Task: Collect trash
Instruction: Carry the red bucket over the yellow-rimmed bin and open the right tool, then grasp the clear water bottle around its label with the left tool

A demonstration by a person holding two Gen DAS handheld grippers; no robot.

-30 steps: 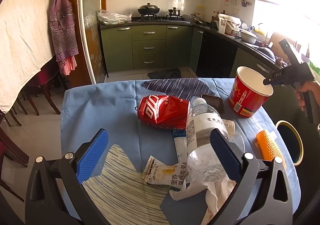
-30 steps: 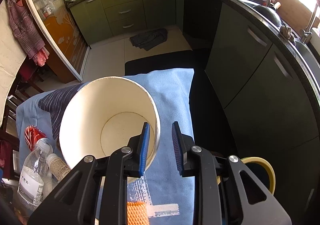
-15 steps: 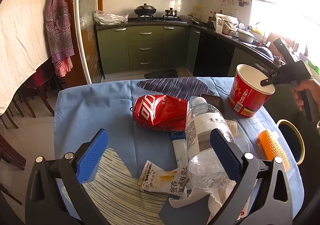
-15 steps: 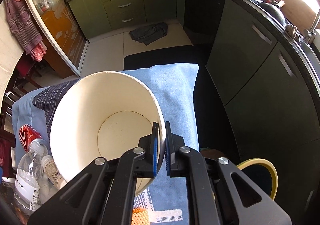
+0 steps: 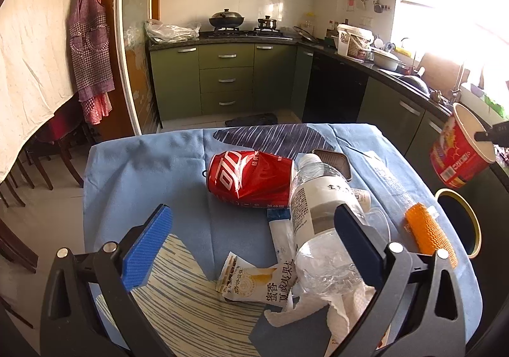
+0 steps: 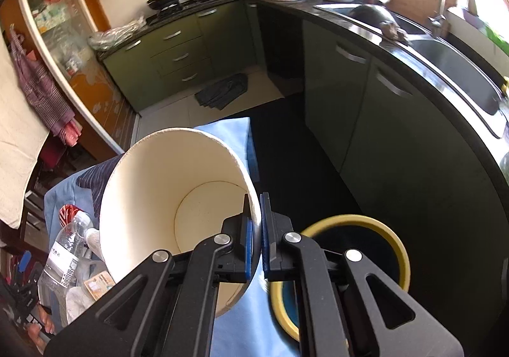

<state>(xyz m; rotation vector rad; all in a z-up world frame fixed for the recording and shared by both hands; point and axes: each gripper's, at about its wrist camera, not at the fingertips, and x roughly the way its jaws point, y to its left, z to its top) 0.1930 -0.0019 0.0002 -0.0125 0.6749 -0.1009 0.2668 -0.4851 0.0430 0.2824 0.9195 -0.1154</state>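
A: What were the left gripper (image 5: 251, 247) and its fingers (image 5: 148, 244) doing?
B: Spread wide and empty over the surface (image 5: 143, 172), with the can (image 5: 251, 179) and bottle (image 5: 321, 214) lying mid-surface beyond them.
A: And the right gripper (image 6: 253, 237)?
B: Clenched on the cup (image 6: 165, 198) rim. The cup hung tilted off the surface's right edge, above the yellow-rimmed bin (image 6: 353, 257).

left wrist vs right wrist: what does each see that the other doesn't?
Left wrist only: the open left hand-held gripper, the orange corrugated piece, the snack wrapper, the paper cup's red outside.

Right wrist only: the right hand-held gripper shut on the cup's rim, the cup's white inside, the sink.

Both: paper cup, yellow-rimmed bin, plastic bottle, red can.
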